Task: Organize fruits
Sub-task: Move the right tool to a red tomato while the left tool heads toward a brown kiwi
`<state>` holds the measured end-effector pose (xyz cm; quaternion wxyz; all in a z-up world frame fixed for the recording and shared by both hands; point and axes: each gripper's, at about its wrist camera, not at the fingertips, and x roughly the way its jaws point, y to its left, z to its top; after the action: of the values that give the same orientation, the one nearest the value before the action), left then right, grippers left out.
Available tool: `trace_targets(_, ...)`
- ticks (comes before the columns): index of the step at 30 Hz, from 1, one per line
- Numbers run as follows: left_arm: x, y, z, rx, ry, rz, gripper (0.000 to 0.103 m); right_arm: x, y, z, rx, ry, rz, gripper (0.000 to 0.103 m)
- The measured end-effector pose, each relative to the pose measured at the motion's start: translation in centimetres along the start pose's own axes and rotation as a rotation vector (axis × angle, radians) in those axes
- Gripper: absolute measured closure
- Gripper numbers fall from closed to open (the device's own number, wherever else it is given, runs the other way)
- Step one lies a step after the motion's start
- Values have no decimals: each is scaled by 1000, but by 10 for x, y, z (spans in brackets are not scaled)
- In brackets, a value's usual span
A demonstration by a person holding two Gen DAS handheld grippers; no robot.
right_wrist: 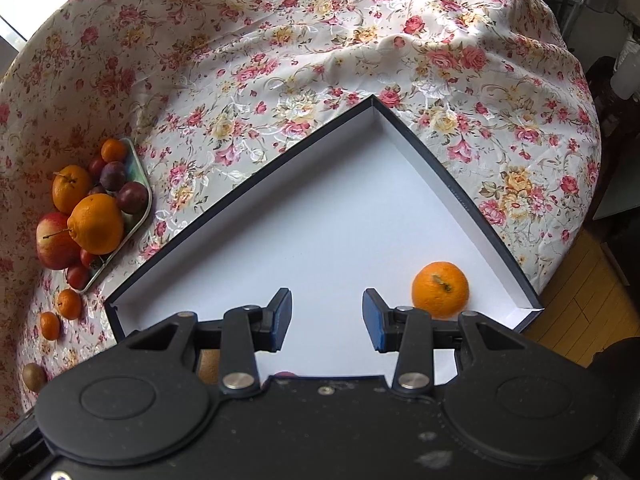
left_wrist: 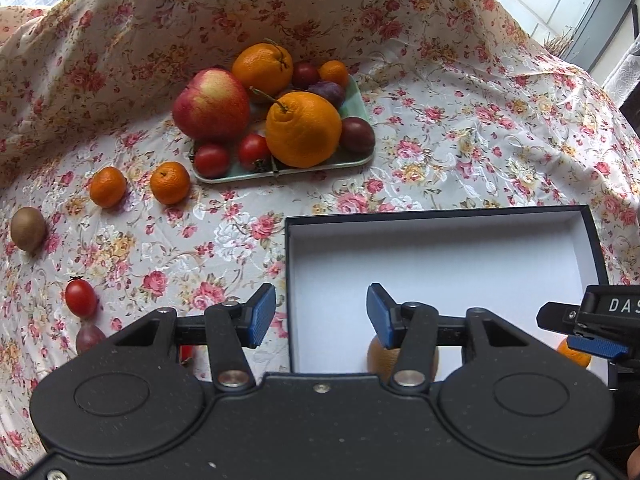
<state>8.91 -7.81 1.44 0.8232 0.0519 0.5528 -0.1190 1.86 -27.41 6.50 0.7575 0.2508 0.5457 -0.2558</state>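
Nearest the left wrist camera, the left gripper (left_wrist: pixel 321 316) hangs released with nothing between its pads, straddling the left wall of the box (left_wrist: pixel 592 240). A kiwi (left_wrist: pixel 380 354) lies in the box just behind one finger. Beyond, a tray (left_wrist: pixel 356 114) piled with fruit rests on the flowered cloth (left_wrist: pixel 460 128).

From the right wrist, the right gripper (right_wrist: pixel 326 318) is likewise released and empty above the white box floor, a tangerine (right_wrist: pixel 440 289) lying just beside it.
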Motion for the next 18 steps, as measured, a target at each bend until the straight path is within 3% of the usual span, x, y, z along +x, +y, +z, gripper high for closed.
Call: trace_targets(18,-25,150,-1,-241,2,91,46,11,169,-63,-340,94,84,63)
